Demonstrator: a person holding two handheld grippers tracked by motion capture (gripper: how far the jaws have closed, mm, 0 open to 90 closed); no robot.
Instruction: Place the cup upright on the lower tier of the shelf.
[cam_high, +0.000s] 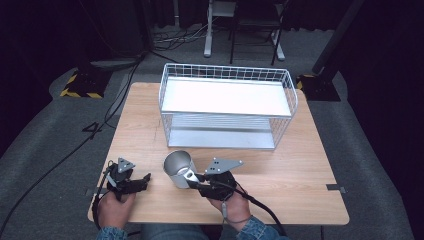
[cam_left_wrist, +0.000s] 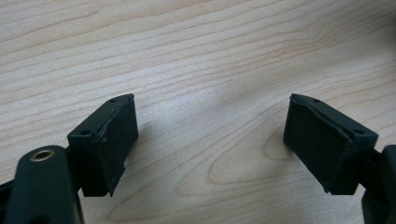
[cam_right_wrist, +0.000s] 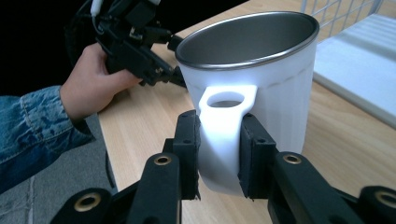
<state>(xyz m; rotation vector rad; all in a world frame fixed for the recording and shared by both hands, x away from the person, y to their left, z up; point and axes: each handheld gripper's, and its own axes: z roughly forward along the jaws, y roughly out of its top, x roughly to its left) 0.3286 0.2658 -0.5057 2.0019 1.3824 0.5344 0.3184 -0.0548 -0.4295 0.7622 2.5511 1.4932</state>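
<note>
Right gripper view: unlabelled metal cup (cam_right_wrist: 252, 79), handle (cam_right_wrist: 224, 135) clamped by fingers (cam_right_wrist: 189, 154).

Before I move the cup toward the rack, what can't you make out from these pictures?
- Cup base: in the right gripper view the right claw, shut on the handle, covers it, so table contact is unclear.
- Cup's far side: hidden by its own body.
- Wire rack lower shelf: in the high view the upper shelf covers its back part.
- Left claw, open: the table beyond is cut off by the frame.
</note>
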